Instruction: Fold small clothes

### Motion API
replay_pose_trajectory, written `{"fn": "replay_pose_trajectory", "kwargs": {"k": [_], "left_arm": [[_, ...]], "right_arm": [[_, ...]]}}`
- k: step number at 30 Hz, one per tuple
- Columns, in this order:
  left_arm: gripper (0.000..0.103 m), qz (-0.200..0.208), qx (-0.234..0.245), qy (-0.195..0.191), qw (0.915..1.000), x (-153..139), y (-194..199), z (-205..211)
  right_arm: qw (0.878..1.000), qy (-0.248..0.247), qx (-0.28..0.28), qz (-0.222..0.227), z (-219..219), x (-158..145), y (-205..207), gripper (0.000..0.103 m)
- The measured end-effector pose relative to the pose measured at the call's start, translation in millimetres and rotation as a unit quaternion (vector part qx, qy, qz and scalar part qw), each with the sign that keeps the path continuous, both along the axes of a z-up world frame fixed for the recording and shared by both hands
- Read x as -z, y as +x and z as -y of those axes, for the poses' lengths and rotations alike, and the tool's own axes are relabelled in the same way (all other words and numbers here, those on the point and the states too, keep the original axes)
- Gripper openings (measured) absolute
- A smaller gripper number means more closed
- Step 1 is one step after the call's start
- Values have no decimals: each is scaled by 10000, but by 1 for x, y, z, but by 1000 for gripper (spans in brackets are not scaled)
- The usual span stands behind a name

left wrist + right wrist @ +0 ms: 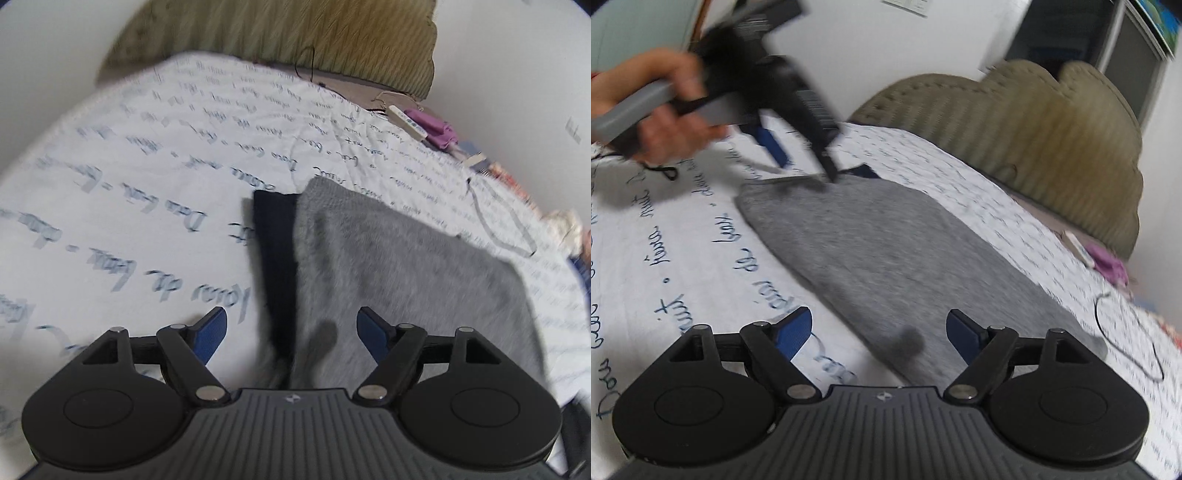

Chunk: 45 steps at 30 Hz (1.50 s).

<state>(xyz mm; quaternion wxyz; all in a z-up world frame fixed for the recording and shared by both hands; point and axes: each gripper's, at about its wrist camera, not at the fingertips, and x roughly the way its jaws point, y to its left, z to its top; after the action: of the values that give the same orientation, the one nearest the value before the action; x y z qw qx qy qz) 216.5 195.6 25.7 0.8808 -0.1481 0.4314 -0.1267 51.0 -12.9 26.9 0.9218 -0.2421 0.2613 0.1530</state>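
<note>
So there's 1 grey garment (399,266) lying flat on the bed (129,177), kind of fuzzy knit, folded into a rough slab with a ribbed edge at the far end. 1 dark navy piece (275,251) pokes out along its left side, touching it. The bedsheet is white with blue cursive writing all over. No containers anywhere that I can spot.

The left gripper (291,332) has its jaws wide apart with nothing in them, hovering over the grey and navy edge. The right gripper (879,332) is the same deal, jaws spread wide and empty above the near corner. From the right wrist view, a hand (661,107) holds the left gripper at the garment's far edge.

Olive headboard (1034,133) behind, 1 purple item (432,127) by the bed's edge.
</note>
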Motion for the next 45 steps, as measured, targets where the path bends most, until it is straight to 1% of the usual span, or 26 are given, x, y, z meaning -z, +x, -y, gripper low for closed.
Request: {"fn": "replay_pose_trajectory", "kwargs": {"k": [2,5,9,12,14,18,19,20,21,22,23,24,25,26,27,28,30,32,36,38,41,45], "left_arm": [[77,-237,3,-315,9992,7,18,-3],[77,-500,43,-717,9962,15,44,-7],[77,-682,116,-1139,9911,21,73,-8],[77,-731,171,-1438,9868,26,90,-3],[77,-721,174,-1552,9851,31,99,1],[76,-621,102,-1682,9837,37,114,7],[70,-573,58,-1678,9841,37,117,8],[64,-547,30,-1647,9848,37,119,9],[63,-534,0,-1626,9853,38,122,10],[59,-525,-50,-1648,9849,39,124,9],[50,-527,-110,-1671,9845,41,126,9],[46,-550,-190,-1655,9845,42,128,8],[38,-565,-243,-1633,9847,44,130,8],[27,-575,-289,-1577,9854,45,131,9],[21,-585,-321,-1482,9867,46,132,10],[14,-581,-336,-1381,9881,46,132,12],[12,-517,-403,-1245,9901,44,129,14],[10,-411,-481,-1121,9917,38,125,17],[10,-73,-490,-611,9969,17,114,29],[10,88,-484,-465,9977,5,110,35],[10,238,-494,-393,9977,-14,105,45],[10,370,-511,-466,9969,-33,99,61]], "right_arm": [[9999,-102,-61,-3,-11,5,4,82],[9988,-482,-55,93,-29,18,13,82],[9920,-1106,-31,604,-54,31,20,81],[9866,-1373,108,869,-68,36,34,80],[9848,-1425,197,975,-74,37,44,75],[9826,-1558,156,997,-87,43,60,60],[9817,-1603,120,1020,-91,45,63,55],[9811,-1631,79,1038,-95,47,65,53],[9810,-1639,42,1039,-98,49,67,50],[9812,-1631,6,1033,-101,50,69,46],[9817,-1609,-31,1019,-102,51,70,44],[9823,-1586,-63,995,-103,51,72,37],[9832,-1549,-107,965,-104,51,72,29],[9842,-1497,-146,938,-104,51,72,26],[9851,-1448,-183,911,-104,50,72,23],[9859,-1400,-245,878,-103,50,71,16],[9877,-1265,-301,872,-100,47,69,8],[9896,-1106,-328,862,-98,42,66,7],[9923,-753,-315,926,-87,29,58,6],[9931,-596,-276,975,-79,22,54,6],[9930,-436,-181,1086,-66,12,47,5],[9921,-302,4,1217,-45,0,38,5]]}}
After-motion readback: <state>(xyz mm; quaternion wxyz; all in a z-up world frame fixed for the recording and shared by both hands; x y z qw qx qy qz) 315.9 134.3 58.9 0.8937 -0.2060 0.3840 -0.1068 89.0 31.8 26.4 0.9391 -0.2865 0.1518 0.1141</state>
